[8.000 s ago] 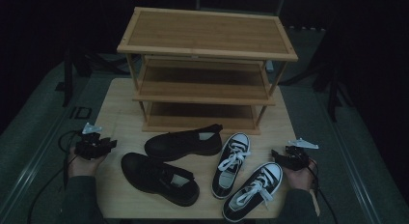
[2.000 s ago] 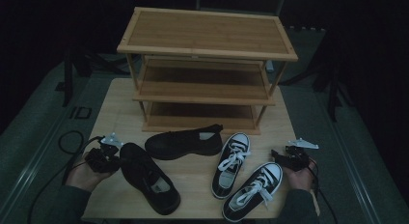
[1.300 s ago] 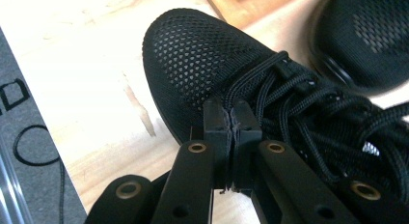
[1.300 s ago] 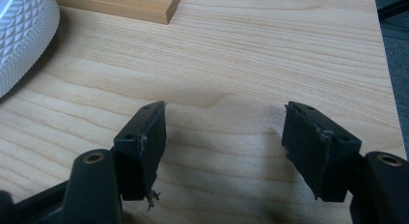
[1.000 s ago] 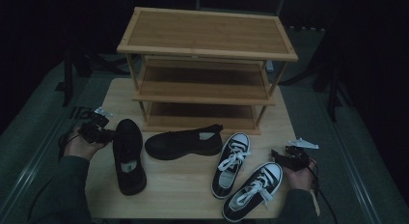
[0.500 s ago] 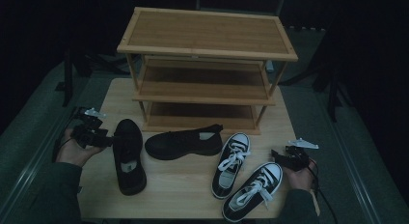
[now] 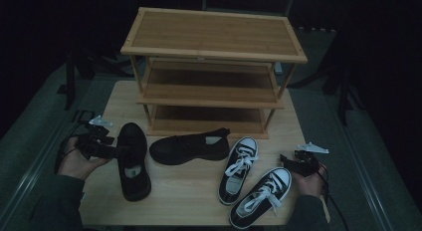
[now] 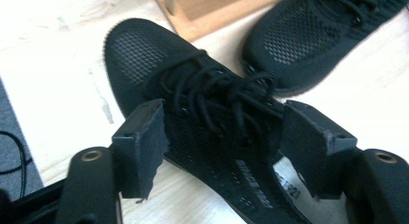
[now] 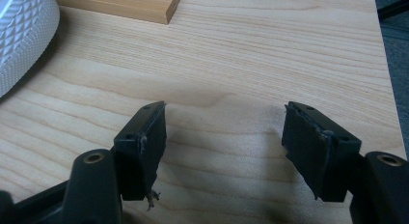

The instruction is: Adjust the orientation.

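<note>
A black lace-up shoe [image 8: 202,137] is straddled by the spread left tool [image 8: 224,142] on the desk [image 7: 199,191]; the right tool [image 9: 224,147] is held spread, empty.

High view is dim and underexposed: surroundings go near black, only the tabletop [image 7: 199,191] and rack [image 7: 214,52] catch soft light from above, w/ faint shadows under the shelves. Both gripper views are much brighter (left one blown out to white on the wood). Near jaws look slightly soft; right view shows soft shadows beneath them, grain sharp.
</note>
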